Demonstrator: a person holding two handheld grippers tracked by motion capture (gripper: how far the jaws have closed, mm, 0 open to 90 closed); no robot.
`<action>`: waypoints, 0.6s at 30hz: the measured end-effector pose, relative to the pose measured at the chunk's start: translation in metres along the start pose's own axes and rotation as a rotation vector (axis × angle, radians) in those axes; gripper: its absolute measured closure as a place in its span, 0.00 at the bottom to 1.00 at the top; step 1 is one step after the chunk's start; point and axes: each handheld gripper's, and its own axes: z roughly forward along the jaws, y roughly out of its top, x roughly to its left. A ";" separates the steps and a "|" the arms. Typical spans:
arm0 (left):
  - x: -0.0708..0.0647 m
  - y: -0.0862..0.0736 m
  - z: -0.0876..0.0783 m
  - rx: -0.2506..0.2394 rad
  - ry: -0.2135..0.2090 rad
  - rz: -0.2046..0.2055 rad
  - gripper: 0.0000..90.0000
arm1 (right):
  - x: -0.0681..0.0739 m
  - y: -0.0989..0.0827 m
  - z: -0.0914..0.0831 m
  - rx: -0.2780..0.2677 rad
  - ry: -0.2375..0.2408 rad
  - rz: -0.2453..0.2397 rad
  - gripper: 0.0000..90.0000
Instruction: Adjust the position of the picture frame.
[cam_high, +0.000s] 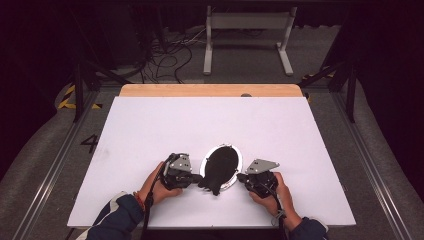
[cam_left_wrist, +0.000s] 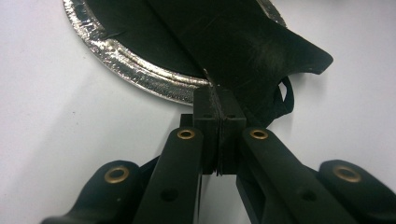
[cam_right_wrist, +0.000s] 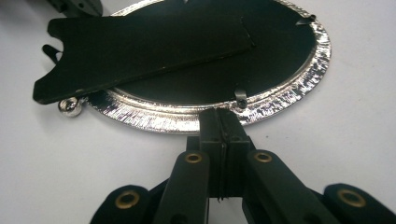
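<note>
Oval silver-rimmed frame, face down on white table, black stand flap raised. Left gripper at its left rim, right gripper at its right; both pressed together, pinching nothing.

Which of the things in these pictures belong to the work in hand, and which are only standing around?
Belonging to the work:
- oval silver frame, lying face down on the table
- black backing stand on it
- left gripper, fingers shut at the stand's edge
- right gripper, fingers shut at the frame's rim

Only standing around:
- white table
- grey metal stand on the floor
- cables beside it
</note>
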 end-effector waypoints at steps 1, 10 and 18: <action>0.000 0.001 0.000 0.000 0.006 -0.002 0.99 | -0.001 0.001 0.001 0.003 0.000 0.007 1.00; 0.001 0.007 0.007 -0.007 0.028 -0.005 1.00 | -0.017 0.007 0.009 -0.002 -0.029 0.042 1.00; 0.002 0.012 0.012 -0.010 0.049 -0.002 1.00 | -0.027 0.013 0.016 -0.010 -0.068 0.063 1.00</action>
